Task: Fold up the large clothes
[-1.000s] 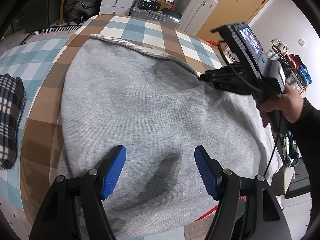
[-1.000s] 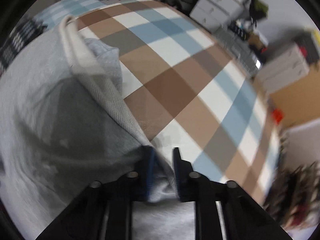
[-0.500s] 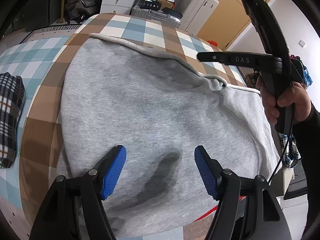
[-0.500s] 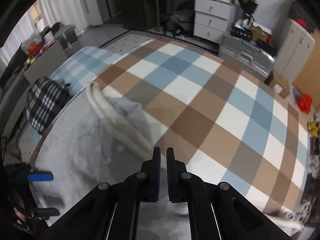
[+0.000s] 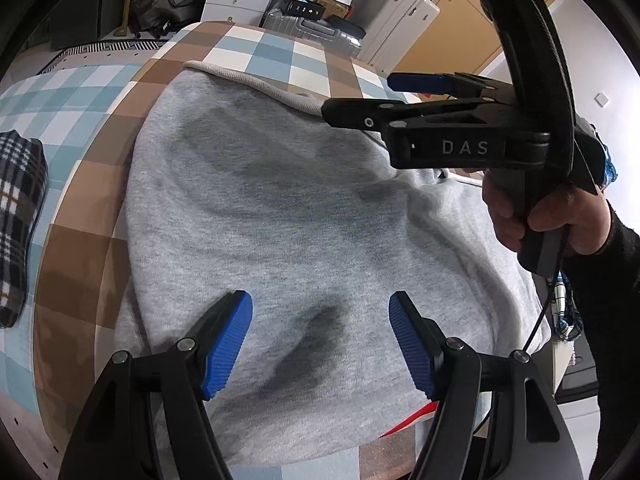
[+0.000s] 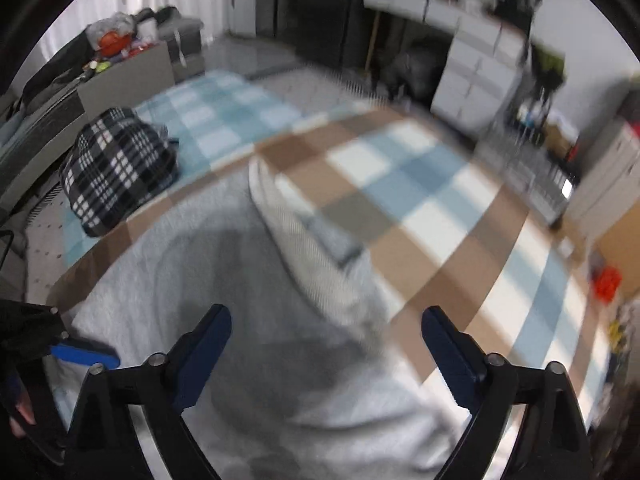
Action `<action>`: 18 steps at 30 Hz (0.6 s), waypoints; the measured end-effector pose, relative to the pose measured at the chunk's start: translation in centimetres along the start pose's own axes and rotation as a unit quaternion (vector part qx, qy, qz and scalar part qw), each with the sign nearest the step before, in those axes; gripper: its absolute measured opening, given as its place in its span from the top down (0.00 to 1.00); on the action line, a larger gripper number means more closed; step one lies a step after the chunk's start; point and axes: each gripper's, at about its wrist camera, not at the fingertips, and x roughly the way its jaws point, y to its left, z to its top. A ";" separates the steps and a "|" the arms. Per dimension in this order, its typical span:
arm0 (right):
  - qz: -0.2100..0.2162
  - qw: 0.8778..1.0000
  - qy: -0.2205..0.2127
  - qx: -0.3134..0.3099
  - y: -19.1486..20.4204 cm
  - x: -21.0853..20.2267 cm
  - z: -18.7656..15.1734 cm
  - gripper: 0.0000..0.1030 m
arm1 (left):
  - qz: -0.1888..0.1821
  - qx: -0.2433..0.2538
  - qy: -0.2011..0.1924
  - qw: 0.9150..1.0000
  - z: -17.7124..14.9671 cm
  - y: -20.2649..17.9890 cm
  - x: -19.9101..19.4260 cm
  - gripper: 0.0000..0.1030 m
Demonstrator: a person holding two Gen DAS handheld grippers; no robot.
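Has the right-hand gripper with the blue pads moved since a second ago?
Yes. The right gripper has lifted up and back off the grey sweatshirt; against the checked bedcover, far more of the room shows. Its jaws are opening, nothing between them.

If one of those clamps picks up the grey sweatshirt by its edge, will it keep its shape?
Probably not: the grey sweatshirt lies in soft folds, so it should droop. Its thick knit likely grips the ribbed fingers rather than slipping.
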 end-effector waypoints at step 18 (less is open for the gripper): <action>0.065 0.984 0.069 0.150 -4.4 5.8 -0.7 0.77 | 0.002 -0.001 -0.001 1.000 -0.1 0.0 -0.2 0.35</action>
